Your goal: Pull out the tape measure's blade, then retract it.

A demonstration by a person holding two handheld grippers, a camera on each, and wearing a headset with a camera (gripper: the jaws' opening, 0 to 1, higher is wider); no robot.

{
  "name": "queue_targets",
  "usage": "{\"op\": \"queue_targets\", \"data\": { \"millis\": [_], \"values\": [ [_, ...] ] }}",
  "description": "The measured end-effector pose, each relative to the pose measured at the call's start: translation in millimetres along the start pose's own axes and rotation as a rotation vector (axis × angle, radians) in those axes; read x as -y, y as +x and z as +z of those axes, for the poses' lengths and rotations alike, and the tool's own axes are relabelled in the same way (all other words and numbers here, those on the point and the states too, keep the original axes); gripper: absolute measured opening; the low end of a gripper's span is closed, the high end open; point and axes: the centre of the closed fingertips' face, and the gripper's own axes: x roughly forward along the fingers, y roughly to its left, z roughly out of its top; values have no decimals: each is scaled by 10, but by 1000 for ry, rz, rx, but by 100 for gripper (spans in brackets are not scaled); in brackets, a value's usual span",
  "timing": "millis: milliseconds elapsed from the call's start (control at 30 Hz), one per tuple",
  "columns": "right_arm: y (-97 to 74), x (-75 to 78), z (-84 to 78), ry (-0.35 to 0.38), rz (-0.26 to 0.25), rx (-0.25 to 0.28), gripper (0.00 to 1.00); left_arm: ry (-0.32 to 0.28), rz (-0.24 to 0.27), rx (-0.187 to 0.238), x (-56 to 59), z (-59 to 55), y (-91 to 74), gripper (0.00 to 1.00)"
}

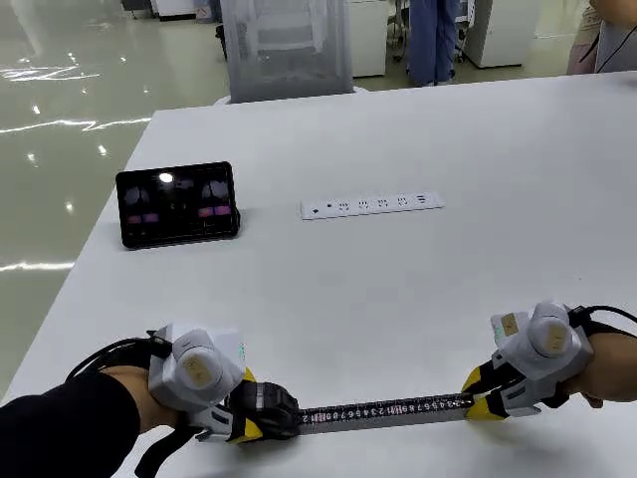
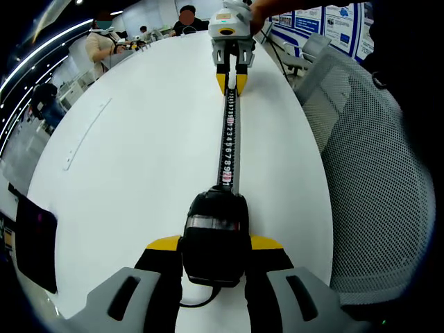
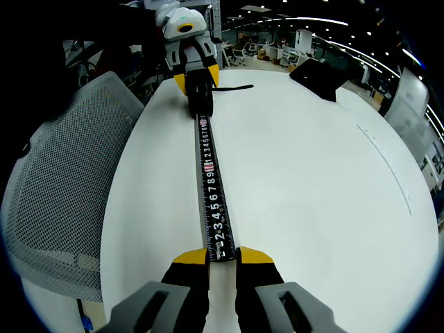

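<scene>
The black tape measure case [image 1: 267, 408] rests on the white table near its front edge, and my left gripper [image 1: 249, 413] is shut on it. In the left gripper view the case [image 2: 216, 236] sits between the yellow-tipped jaws. The dark numbered blade [image 1: 383, 409] stretches flat along the table to the right. Its end is pinched by my right gripper [image 1: 476, 395], which is shut on it. The right gripper view has the blade [image 3: 211, 201] running from its tip at the right gripper [image 3: 222, 255] to the far case [image 3: 200, 87].
A dark tablet [image 1: 177, 203] stands at the left of the table [image 1: 418, 289]. A white power strip [image 1: 371, 205] lies in the middle. A grey mesh chair [image 1: 286, 45] stands beyond the far edge, and another mesh chair [image 2: 378, 159] is beside the near edge.
</scene>
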Motion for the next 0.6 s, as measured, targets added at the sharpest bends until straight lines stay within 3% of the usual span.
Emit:
{"op": "queue_targets", "data": {
  "millis": [600],
  "values": [
    [-34,12,-76,31,-7,-8,11,-4,0,7,3,14,19,30]
  ]
}}
